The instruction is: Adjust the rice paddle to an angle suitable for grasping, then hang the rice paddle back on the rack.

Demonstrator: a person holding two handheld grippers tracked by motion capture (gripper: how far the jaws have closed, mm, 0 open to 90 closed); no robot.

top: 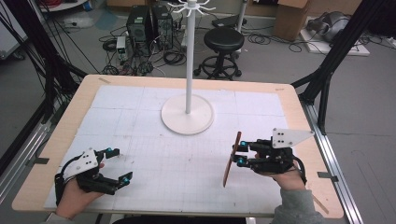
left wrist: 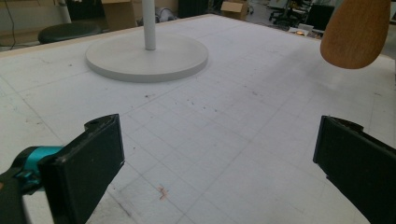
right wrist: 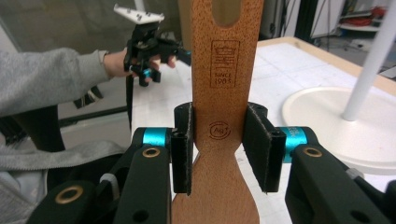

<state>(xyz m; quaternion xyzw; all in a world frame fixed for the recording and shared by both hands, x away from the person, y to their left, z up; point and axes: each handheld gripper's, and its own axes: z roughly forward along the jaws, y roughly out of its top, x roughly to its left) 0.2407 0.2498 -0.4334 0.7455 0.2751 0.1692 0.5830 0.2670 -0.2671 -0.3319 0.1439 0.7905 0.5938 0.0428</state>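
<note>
The left gripper [top: 117, 164] rests wide open and empty at the table's near left. The white hook stand [top: 187, 114] rises mid-table. Rightward, the right gripper [top: 239, 154] clamps a wooden spatula [top: 231, 159] at its neck, long axis running toward the stand, this hand nearer.

The wooden spatula [right wrist: 219, 84] is showing a burned-in stamp in the right gripper view: a little box with a crown drawing and the words "SINCE 1985", though the last number is hard to be sure of. Lower down, right between the black jaws that are pinching it, the wood is showing a small round mark with "Ag+" inside. The blue parts beside the jaws are carrying tiny writing that is too small to read.
</note>
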